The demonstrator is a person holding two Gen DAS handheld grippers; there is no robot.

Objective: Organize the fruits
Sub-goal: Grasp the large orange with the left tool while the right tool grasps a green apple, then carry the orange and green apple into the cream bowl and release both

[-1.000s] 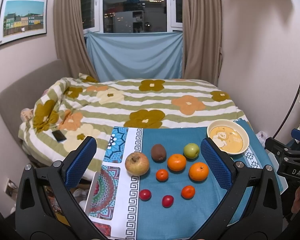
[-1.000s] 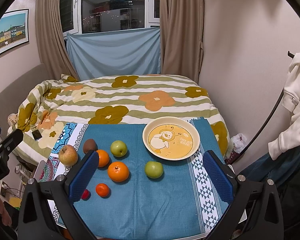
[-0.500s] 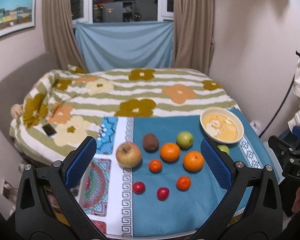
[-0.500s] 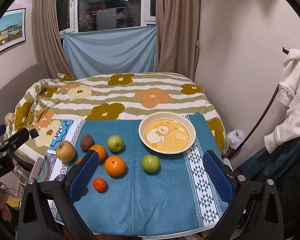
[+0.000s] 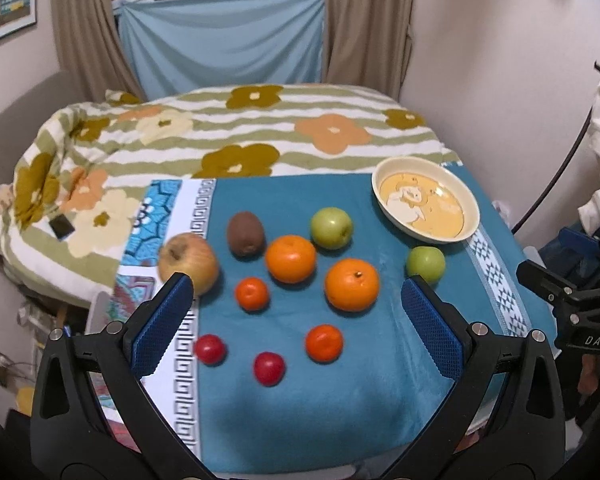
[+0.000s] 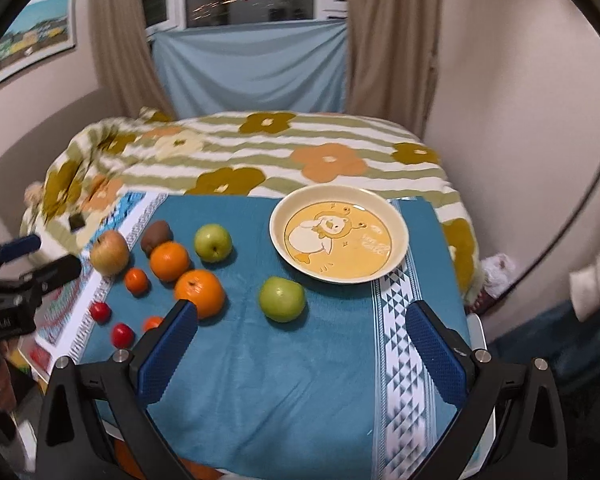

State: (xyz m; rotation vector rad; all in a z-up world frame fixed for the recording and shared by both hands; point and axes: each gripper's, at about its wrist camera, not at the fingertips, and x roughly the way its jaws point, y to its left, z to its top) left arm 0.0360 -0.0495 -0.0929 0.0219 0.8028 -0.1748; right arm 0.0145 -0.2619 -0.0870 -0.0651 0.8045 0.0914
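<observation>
On the cloth (image 6: 300, 380), the plate (image 6: 398, 224) sits at one o'clock, one apple (image 6: 281, 299) just before it, other fruits clustered at nine o'clock.

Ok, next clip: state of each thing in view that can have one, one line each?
Left gripper: open, holding nothing.
Right gripper: open, holding nothing.
Plate: upright on the blue cloth, no fruit in it.
Green apple nearest plate: on the cloth, outside the plate.
Other green apple: on the cloth, ungrasped.
Curtains: drawn apart.
</observation>
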